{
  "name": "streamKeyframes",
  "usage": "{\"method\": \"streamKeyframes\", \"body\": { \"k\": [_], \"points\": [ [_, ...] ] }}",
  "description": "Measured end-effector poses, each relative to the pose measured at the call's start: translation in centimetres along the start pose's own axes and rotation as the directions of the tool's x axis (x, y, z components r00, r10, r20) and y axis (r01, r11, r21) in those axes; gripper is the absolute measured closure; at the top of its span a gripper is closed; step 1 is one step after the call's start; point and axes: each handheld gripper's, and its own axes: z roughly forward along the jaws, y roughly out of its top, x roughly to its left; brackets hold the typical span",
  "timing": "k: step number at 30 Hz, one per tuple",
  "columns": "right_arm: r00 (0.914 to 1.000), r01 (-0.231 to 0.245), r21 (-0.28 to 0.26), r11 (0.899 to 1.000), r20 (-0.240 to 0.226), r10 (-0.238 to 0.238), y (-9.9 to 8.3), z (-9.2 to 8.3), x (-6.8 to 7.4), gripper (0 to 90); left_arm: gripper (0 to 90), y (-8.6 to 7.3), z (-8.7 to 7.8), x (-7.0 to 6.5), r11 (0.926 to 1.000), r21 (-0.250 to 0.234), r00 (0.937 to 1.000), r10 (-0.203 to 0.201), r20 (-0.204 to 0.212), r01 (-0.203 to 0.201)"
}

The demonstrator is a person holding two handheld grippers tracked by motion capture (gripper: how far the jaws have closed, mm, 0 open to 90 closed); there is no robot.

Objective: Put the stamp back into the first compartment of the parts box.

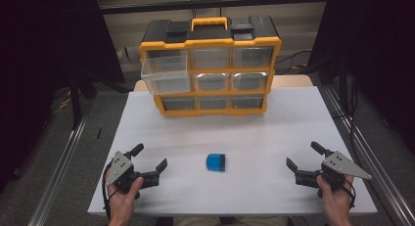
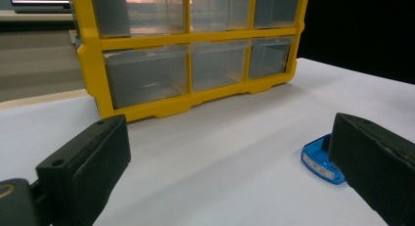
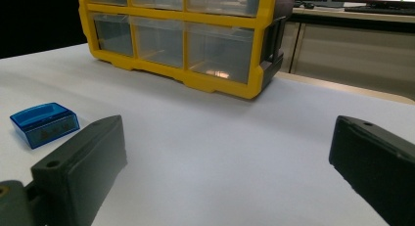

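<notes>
A small blue translucent box (image 1: 216, 162) lies on the white table (image 1: 244, 133), between my two grippers. My left gripper (image 1: 148, 156) rests near the front left edge, jaws wide open with nothing between them. The blue box (image 2: 320, 160) peeks out from behind its right jaw in the left gripper view. My right gripper (image 1: 304, 155) sits near the front right edge, also open and empty. In the right gripper view the blue box (image 3: 44, 123) lies off to the left. A yellow and black drawer cabinet (image 1: 210, 64) stands at the back of the table, its top-left clear drawer (image 1: 165, 72) pulled out.
The cabinet (image 2: 195, 55) holds rows of clear drawers, the others pushed in. Metal rails (image 1: 364, 152) run along both sides of the table. Dark curtains hang left and right. A monitor and bench (image 3: 352, 11) stand beyond the table in the right gripper view.
</notes>
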Motion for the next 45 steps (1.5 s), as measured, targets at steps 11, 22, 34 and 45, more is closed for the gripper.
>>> {"method": "streamKeyframes", "body": {
  "k": [11,22,34,45],
  "points": [
    [0.9987,0.023,0.028,0.999,-0.046,-0.021,-0.3,0.4,0.2,0.3,2.3,0.0,0.9,-0.2,0.9994,0.032,0.9997,-0.014,0.020,0.013],
    [0.9964,0.029,0.034,0.999,-0.080,-0.026,-0.2,0.5,0.7,0.3,3.6,0.0,1.2,-0.9,0.9982,0.055,0.9936,-0.030,0.109,0.024],
    [0.9945,0.026,0.036,0.999,-0.103,-0.022,-0.2,0.6,0.9,0.3,3.9,0.6,2.0,-1.2,0.9952,0.097,0.9725,-0.033,0.231,0.011],
    [0.9946,0.027,0.044,0.999,-0.102,-0.022,-0.2,0.7,0.8,0.3,3.1,2.3,4.1,-2.0,0.9932,0.107,0.9470,0.010,0.321,-0.046]
  ]
}}
